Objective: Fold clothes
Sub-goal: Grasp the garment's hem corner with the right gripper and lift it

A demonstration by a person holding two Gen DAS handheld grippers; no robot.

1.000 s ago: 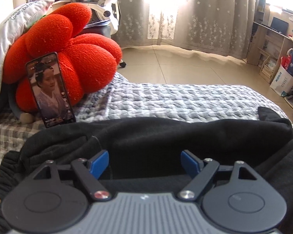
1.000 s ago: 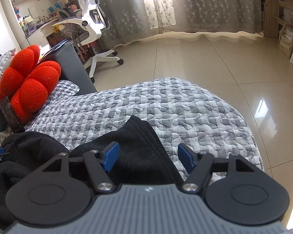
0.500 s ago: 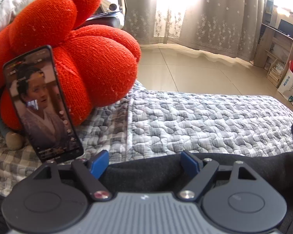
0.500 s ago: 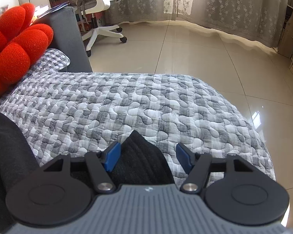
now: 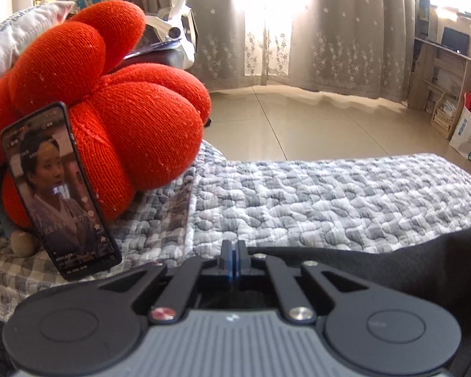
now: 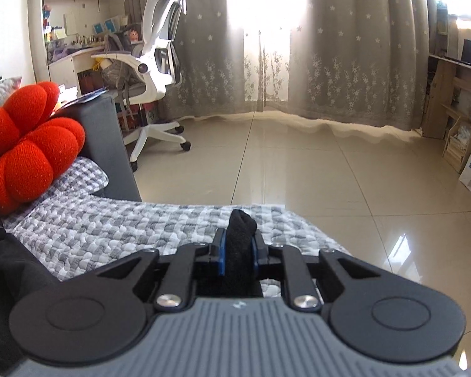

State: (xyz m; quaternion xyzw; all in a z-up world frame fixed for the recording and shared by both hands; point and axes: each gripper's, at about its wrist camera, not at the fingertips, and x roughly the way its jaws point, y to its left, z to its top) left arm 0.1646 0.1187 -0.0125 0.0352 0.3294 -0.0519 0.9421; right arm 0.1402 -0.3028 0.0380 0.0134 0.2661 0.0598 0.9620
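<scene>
Left wrist view: your left gripper point(image 5: 234, 259) had its jaws spread wide half a second ago; now the blue pads meet with almost no gap, right at the near edge of the black garment point(image 5: 376, 270). You cannot tell from here whether any cloth is caught between them. The garment lies on the quilted bed cover point(image 5: 329, 201), its visible edge running left to right across the frame and rising toward the right. The phone point(image 5: 59, 188) leans upright against the red cushion point(image 5: 110, 119), in much the same spot as half a second ago.

Right wrist view: your right gripper point(image 6: 238, 256) also had wide jaws half a second ago, straddling a corner of the garment. Now the jaws are clamped on a bunched fold of that black cloth point(image 6: 240, 242), which stands up between the pads and points away from you, toward the floor point(image 6: 298, 163). More of the garment shows at the far left edge, so its long axis runs left to right across the bed. An office chair point(image 6: 160, 62) stands behind.
</scene>
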